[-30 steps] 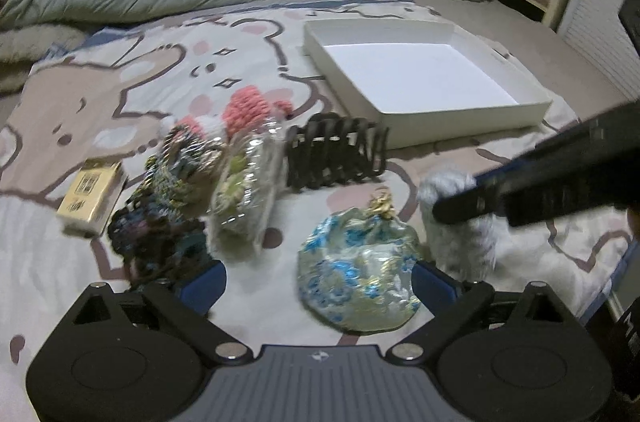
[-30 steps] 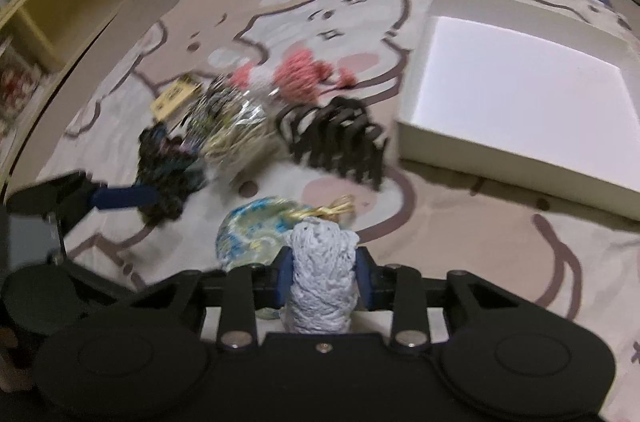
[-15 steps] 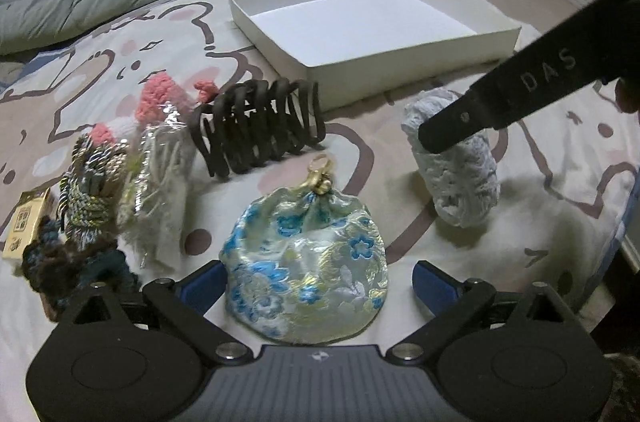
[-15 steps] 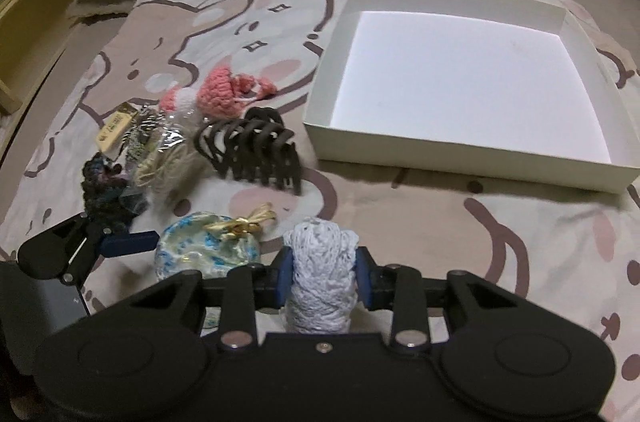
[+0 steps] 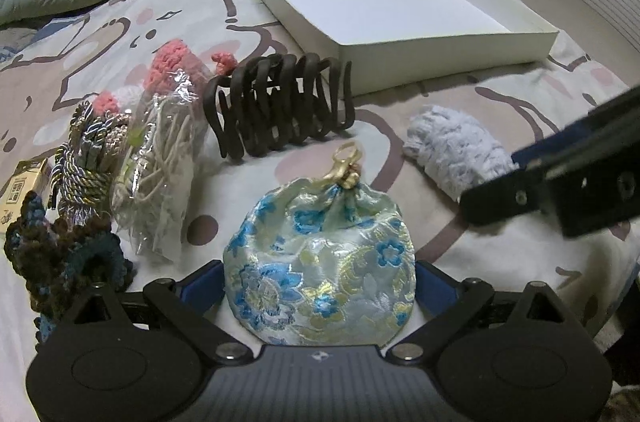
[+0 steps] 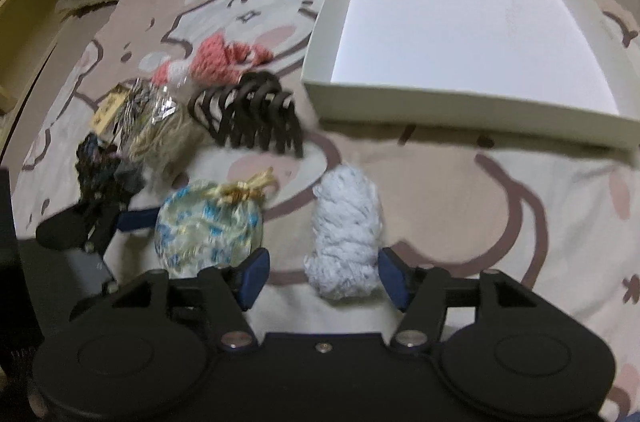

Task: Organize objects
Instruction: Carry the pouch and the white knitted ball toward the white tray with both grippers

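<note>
Now you're straddling the brocade pouch (image 5: pixel 320 262), lower centre, with the left gripper (image 5: pixel 318 284) spread; right gripper (image 6: pixel 322 276) spread around the fluffy yarn bundle (image 6: pixel 346 234). Both are looking soft, light; be pinching mid-body.

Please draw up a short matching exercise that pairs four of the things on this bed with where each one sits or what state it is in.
Things:
1. white box
2. brocade pouch
3. fluffy white scrunchie
4. dark claw clip

States:
A. between the open right tongs
B. nothing in it
C. between the open left tongs
D. on the sheet just in front of the box's near corner

Pairs: 1-B, 2-C, 3-A, 4-D
</note>
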The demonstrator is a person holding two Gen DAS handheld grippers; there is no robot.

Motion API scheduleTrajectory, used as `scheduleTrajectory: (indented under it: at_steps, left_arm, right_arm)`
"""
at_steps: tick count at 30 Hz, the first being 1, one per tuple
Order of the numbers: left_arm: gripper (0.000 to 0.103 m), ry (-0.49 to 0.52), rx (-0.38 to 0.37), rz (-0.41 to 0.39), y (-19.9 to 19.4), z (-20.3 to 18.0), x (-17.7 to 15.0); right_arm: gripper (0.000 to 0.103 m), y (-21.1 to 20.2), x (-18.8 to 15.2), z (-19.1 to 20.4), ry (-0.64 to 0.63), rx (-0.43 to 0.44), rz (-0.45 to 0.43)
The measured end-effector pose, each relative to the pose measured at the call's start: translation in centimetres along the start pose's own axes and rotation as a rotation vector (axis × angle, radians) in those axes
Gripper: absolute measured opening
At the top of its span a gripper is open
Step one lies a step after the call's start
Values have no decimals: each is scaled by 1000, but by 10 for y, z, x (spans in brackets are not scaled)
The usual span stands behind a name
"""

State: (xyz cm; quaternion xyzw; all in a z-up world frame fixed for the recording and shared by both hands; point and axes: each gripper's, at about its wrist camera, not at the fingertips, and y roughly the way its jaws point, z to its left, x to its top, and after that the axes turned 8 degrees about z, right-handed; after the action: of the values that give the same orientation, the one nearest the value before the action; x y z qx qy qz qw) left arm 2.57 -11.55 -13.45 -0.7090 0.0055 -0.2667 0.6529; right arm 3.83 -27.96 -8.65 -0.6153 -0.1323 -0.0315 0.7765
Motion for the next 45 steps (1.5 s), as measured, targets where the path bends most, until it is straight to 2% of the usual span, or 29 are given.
scheduleTrajectory:
  at_steps: [3,7,10,12,17,21,30,37,45]
  left_arm:
    - [95,-10,1,-6,1,1,2]
    - [93,-18,5,-10,3,1,4]
    - [86,-5,9,-12,3,-2,5]
    - [85,1,9,-12,2,-2,4]
    - [84,-17,-2,-11,-3,0,4]
    - [84,-15,7,-35,-13,3,6]
    - [84,-43,4,-139,-46,11,22]
    - [84,-76,1,-204,-69,21,41]
    - [84,-49,22,-276,-86,35,73]
  right_arm:
    - [52,4,-1,1,1,-28,-1]
    - [51,8,3,-4,32,-16,-15]
    - [51,14,5,-2,10,-29,-9]
    - [38,17,5,1,-16,-56,-3]
    - [33,13,5,-5,-12,-39,-13]
    - [32,4,6,-4,-13,-18,-46]
    - [31,-35,10,-4,4,28,-194]
    - [31,-57,14,-3,7,26,-291]
    - [31,-79,34,-9,-1,-1,-372]
